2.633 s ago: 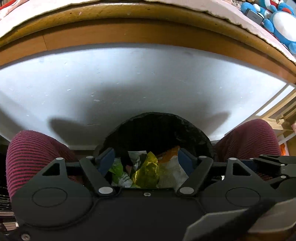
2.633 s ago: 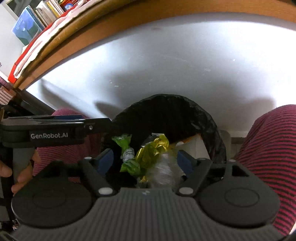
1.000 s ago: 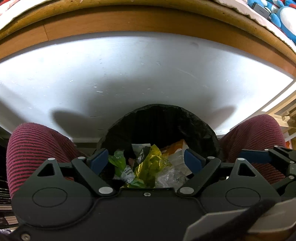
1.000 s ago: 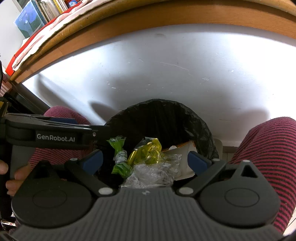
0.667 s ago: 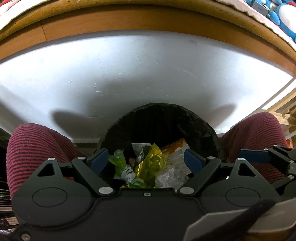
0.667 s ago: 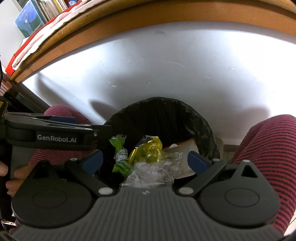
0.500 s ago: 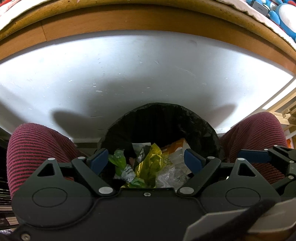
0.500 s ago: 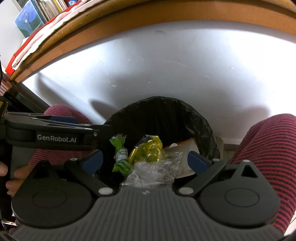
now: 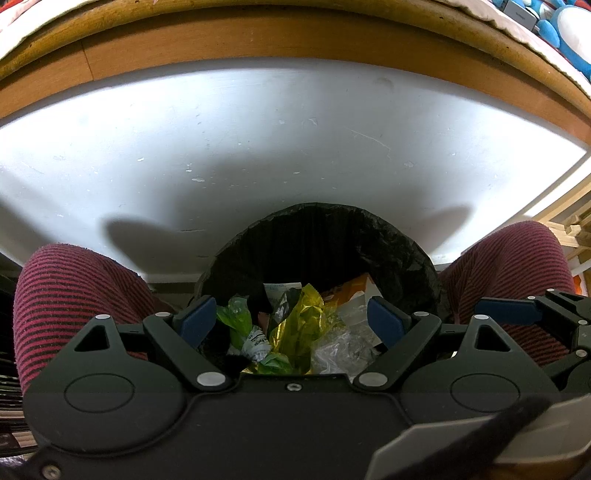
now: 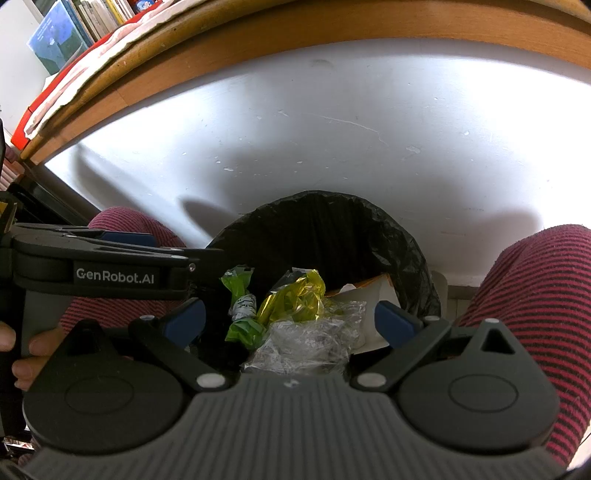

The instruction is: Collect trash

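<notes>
A bin with a black liner (image 9: 317, 254) (image 10: 325, 229) stands on the floor between a person's knees. In it lie a green wrapper (image 9: 236, 319) (image 10: 240, 306), a crumpled yellow foil (image 9: 295, 321) (image 10: 295, 299), a clear plastic wrap (image 9: 340, 345) (image 10: 310, 343) and an orange-and-white packet (image 9: 351, 291) (image 10: 365, 299). My left gripper (image 9: 291, 320) hangs open above the bin, nothing between its blue pads. My right gripper (image 10: 290, 321) is open too, over the clear wrap without touching it. The right wrist view shows the left gripper (image 10: 110, 275) side-on at the left.
Knees in maroon striped trousers (image 9: 70, 295) (image 10: 532, 295) flank the bin. A wooden desk edge (image 9: 295, 33) runs overhead above a white panel (image 9: 258, 147). Books (image 10: 74, 26) stand at the upper left and blue plush toys (image 9: 565, 26) at the upper right. A hand (image 10: 26, 354) grips the left handle.
Since the oldest frames both grippers' jaws have spread wider, and the clear wrap has spread out on the pile. Over the last second nothing has moved.
</notes>
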